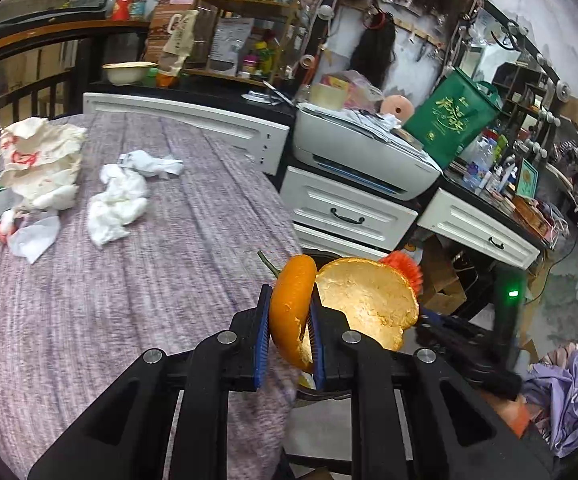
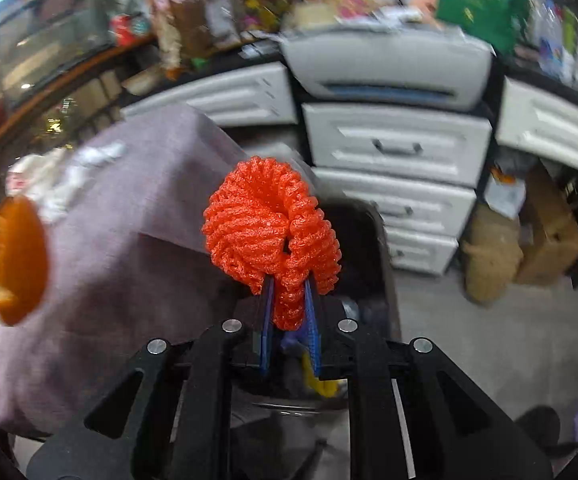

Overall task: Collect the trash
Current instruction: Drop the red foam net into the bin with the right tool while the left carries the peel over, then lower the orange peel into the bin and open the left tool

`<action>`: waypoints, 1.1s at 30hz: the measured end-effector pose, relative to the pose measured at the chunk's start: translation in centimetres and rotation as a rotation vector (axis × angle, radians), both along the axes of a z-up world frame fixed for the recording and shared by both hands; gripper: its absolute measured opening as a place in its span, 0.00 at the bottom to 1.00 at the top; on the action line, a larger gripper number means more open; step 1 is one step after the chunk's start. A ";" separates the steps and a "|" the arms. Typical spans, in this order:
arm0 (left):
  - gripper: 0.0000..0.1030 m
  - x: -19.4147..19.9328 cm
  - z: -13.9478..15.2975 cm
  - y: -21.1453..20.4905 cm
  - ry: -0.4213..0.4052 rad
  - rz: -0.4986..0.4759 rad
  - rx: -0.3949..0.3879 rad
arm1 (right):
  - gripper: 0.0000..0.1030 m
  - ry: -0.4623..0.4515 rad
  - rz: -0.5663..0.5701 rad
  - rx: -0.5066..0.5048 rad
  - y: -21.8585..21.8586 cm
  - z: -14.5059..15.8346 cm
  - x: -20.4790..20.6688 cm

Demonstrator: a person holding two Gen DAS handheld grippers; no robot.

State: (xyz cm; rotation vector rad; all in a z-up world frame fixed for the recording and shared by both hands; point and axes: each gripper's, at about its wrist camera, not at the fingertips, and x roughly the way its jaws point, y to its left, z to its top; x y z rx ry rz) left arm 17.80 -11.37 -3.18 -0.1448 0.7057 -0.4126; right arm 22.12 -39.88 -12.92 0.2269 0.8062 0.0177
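The jaws of the left gripper (image 1: pixel 289 308) are closed on an orange peel (image 1: pixel 341 308), pinched at one curled strip between the blue pads. The jaws of the right gripper (image 2: pixel 289 300) are closed tight on a red foam fruit net (image 2: pixel 269 220), gripped by its lower tail.

The peel is seen as two lobes: a glossy orange outer curl on the left, standing nearly upright, and a pale, fibrous inner cup opening toward the camera on the right. A short green stem juts up and to the left from it. The peel is held just past the table (image 1: pixel 109 300) edge, over the floor. The net is a bunched ring of ribbed foam, its long axis running up from the jaws, its hollow faced toward the camera.

In the left wrist view only a fringe of the net shows behind the peel. The right wrist view is blurred; the peel appears there cut off at the left edge. A dark container (image 2: pixel 365 248) sits behind the net, its contents not made out.

Farther back on the purple cloth lie crumpled white tissues (image 1: pixel 119 200) and a crumpled printed paper bag (image 1: pixel 39 160). Beyond stand white drawers (image 1: pixel 349 216) and a printer (image 1: pixel 369 156).
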 end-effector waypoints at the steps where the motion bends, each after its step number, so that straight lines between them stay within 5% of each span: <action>1: 0.17 0.2 -0.2 -0.6 0.004 -0.008 0.005 | 0.15 0.018 -0.015 0.003 -0.5 -0.9 0.3; 3: 0.17 0.4 -0.6 -1.6 0.014 -0.023 0.017 | 0.16 0.057 -0.043 0.025 -1.6 -2.8 1.2; 8: 0.17 1.3 -2.0 -4.1 0.043 -0.061 0.057 | 0.51 0.127 -0.117 0.070 -3.3 -6.2 1.9; 13: 0.17 1.6 -3.4 -6.8 0.053 -0.110 0.106 | 0.59 0.104 -0.172 0.064 -4.3 -6.0 0.2; 24: 0.17 2.8 -6.6 -12.4 0.090 -0.202 0.228 | 0.60 0.059 -0.331 0.042 -10.0 -4.0 -6.1; 33: 0.17 4.8 -10.1 -15.9 0.133 -0.230 0.351 | 0.60 0.071 -0.341 0.051 -11.1 -4.2 -8.4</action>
